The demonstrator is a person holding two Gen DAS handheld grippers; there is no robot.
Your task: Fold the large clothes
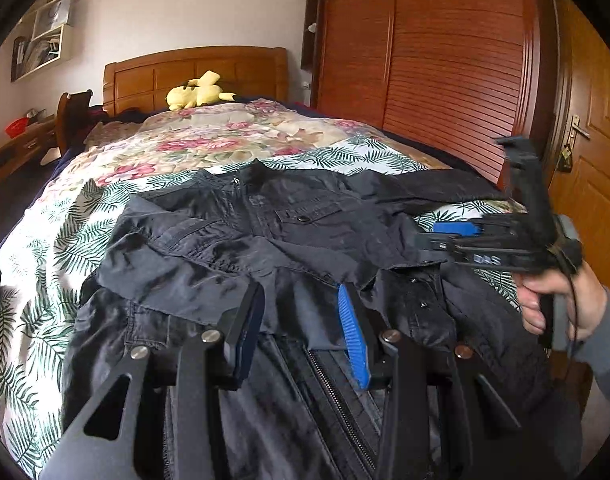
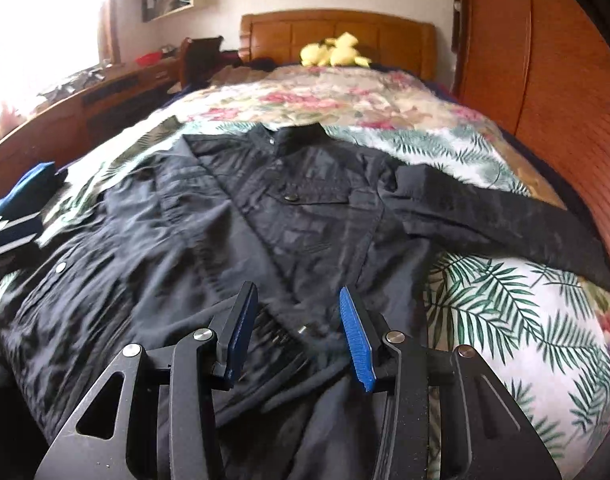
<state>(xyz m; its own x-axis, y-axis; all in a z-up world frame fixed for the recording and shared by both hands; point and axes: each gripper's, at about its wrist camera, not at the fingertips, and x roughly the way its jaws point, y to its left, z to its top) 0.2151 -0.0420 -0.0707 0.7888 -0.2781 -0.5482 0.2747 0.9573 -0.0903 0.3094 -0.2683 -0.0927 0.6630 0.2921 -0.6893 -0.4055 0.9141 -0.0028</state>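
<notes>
The black jacket (image 1: 265,240) lies flat on the bed, under both grippers. The left gripper (image 1: 301,320) and the right gripper (image 2: 299,328) have spread fingers, holding nothing. The slippery cloth could bunch up and spoil the fold.

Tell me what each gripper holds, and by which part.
Right gripper: nothing; its fingers stand apart over the jacket. Left gripper: jacket cloth lies between its fingers, but a grip cannot be told.
</notes>
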